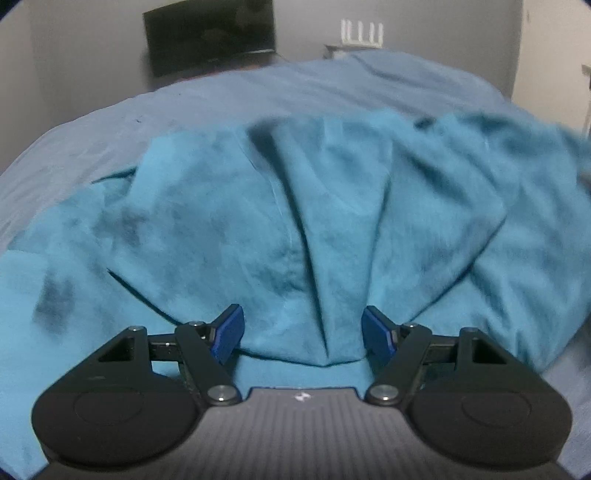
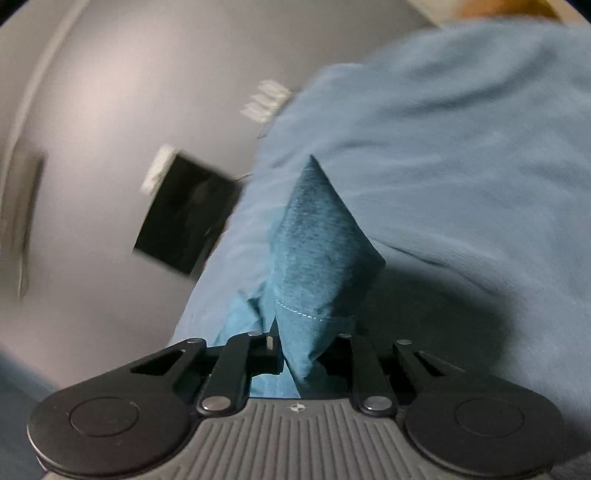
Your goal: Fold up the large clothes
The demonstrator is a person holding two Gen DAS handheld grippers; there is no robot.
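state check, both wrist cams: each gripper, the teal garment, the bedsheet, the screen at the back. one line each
left gripper: open, jaws spread over a ridge of cloth, not clamped.
right gripper: shut on teal garment, hemmed edge pinched.
teal garment: crumpled, unfolded, spread in loose folds on the bed; one stitched corner stands up from the right gripper.
bedsheet: spread out, lightly wrinkled.
screen: dark.

Pale blue bedsheet (image 1: 280, 88) spans mid-frame. Black monitor (image 1: 209, 35) upper left against grey wall (image 1: 85, 55). White pronged object (image 1: 362, 32) upper right.
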